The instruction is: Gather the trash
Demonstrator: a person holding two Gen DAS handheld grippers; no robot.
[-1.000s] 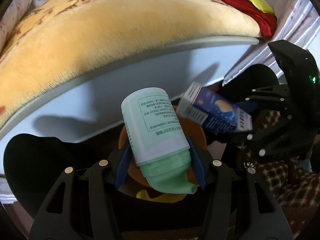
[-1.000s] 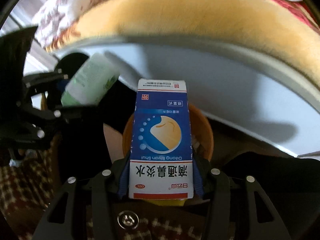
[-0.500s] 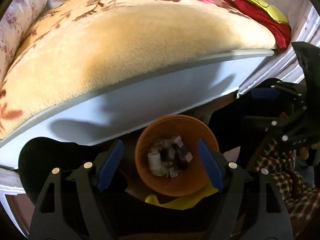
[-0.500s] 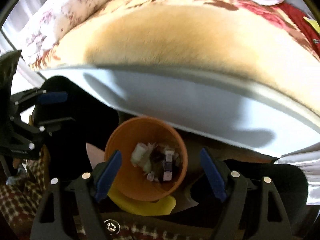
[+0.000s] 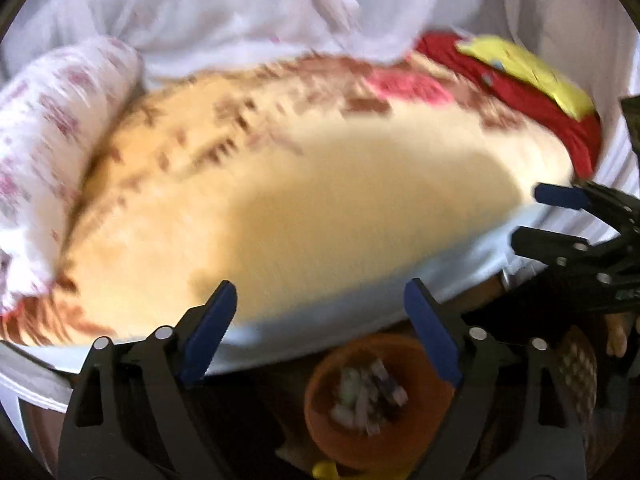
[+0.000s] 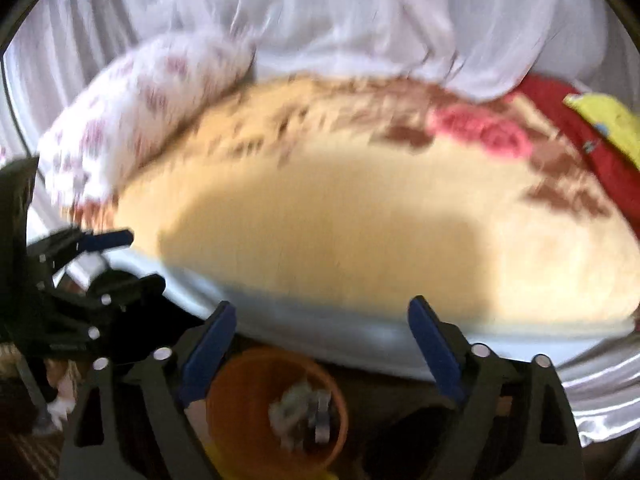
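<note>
Orange bin [image 5: 320,408] upright on floor beside bed edge; blurred trash pile [image 5: 366,398] inside: white, dark scraps.

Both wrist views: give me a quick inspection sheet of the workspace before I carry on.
Surface: yellow floral blanket on the bed, blurred.
Job's things: orange bin below the bed edge, mixed trash inside.
Clutter: floral pillow, red cloth with a yellow item on it.
Grippers: left gripper and right gripper both open, empty.
Cables: nothing seen.
Surroundings: white drapery behind the bed.
</note>
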